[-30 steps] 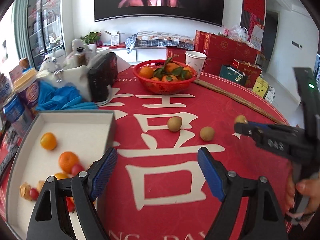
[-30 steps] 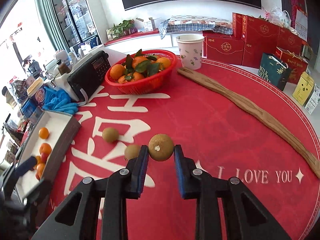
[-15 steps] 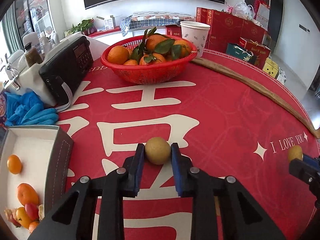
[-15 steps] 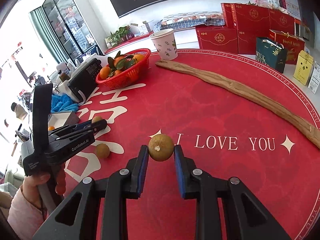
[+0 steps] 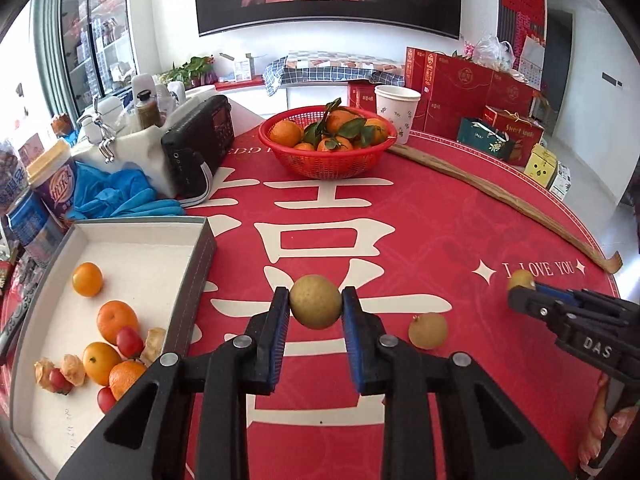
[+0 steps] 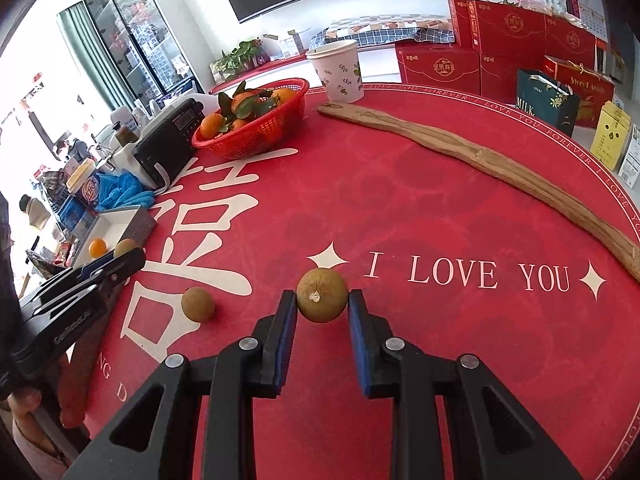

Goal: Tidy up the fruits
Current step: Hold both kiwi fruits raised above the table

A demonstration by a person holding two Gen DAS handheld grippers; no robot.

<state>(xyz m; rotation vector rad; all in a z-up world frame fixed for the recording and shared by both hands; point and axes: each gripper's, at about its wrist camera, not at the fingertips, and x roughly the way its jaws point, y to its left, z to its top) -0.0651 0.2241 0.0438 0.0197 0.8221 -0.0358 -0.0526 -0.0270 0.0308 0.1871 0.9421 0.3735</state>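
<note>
So you've got one brown fruit in each hand right now. Your left gripper (image 5: 315,307) is clamped on a round yellow-brown fruit (image 5: 315,306), blue pads pressing it from both sides, and it sits just past the right wall of the white tray (image 5: 192,264). Your right gripper (image 6: 322,297) is squeezed on a second brown fruit (image 6: 322,294), stem scar facing the camera, over the red tablecloth (image 6: 400,208) right by the "I LOVE YOU" lettering.

There's a third brown fruit (image 5: 427,330) lying loose on the cloth, between your two grippers and touching neither.

The tray already has a bunch in it: small oranges (image 5: 117,321), a couple of cherry tomatoes (image 5: 129,342) and some papery husked berries (image 5: 73,367), mostly bunched toward the near end, plus one small orange fruit (image 5: 87,279) off by itself further back.

At the far side of the table the red basket (image 5: 328,160) is full of leafy oranges, with a paper cup (image 5: 397,112) just behind it on the right, a black radio (image 5: 200,144) to its left, and a long strip of wood (image 6: 480,160) curving along the right edge.
</note>
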